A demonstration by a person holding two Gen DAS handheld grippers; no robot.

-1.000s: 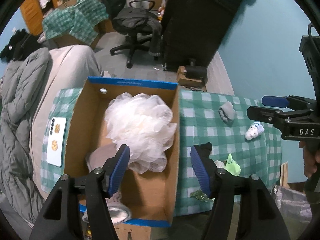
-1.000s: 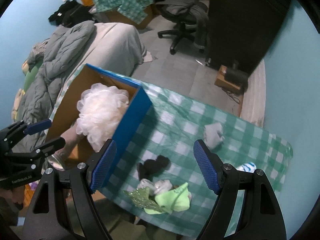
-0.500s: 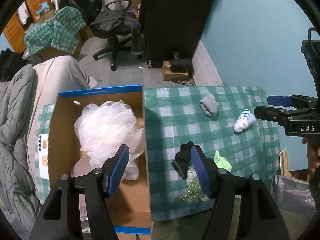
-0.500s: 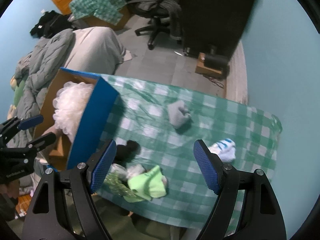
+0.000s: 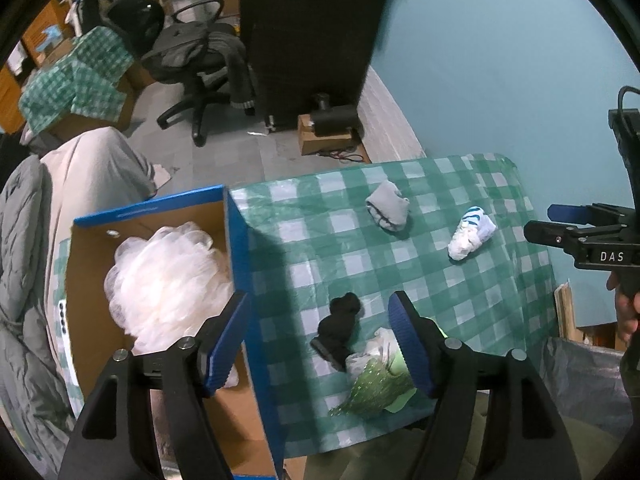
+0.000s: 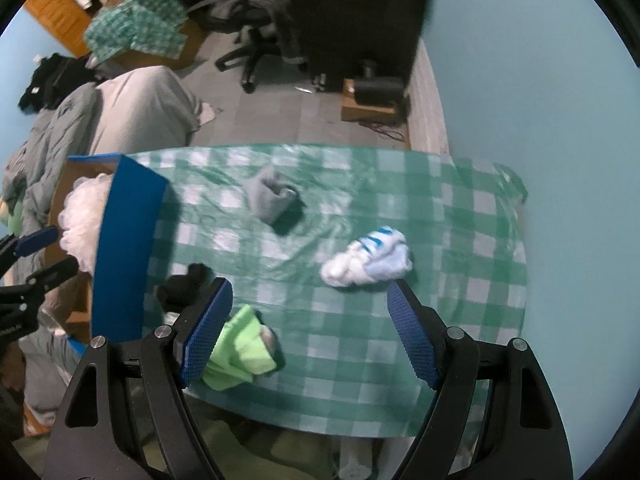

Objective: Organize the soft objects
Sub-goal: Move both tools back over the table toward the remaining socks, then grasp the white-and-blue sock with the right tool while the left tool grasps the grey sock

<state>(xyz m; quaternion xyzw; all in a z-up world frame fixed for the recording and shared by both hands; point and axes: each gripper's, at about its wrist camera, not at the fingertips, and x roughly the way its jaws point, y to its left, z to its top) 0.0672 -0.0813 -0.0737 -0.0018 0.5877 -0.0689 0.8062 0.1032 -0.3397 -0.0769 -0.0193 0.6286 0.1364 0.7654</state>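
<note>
A blue-rimmed cardboard box (image 5: 236, 240) on the left of the green checked table (image 5: 472, 292) holds a white mesh bath pouf (image 5: 168, 280). On the cloth lie a grey rolled sock (image 5: 388, 206), a white and blue sock (image 5: 472, 232), a black sock (image 5: 340, 328) and a green and white heap (image 5: 380, 384) near the front edge. My left gripper (image 5: 320, 340) is open and empty above the box's right wall and the black sock. My right gripper (image 6: 310, 328) is open and empty above the table, with the white and blue sock (image 6: 368, 260) just beyond it and a lime green sock (image 6: 240, 352) by its left finger.
A grey bed and duvet (image 5: 32, 240) lie left of the table. An office chair (image 5: 200, 64), a black cabinet (image 5: 312, 32) and a small box on the floor (image 5: 328, 132) stand behind. The teal wall (image 5: 500, 60) bounds the table's right side.
Both grippers have swung right, from over the box toward the middle of the table. The box and pouf now sit at the left of both views. Both stay open and empty.
</note>
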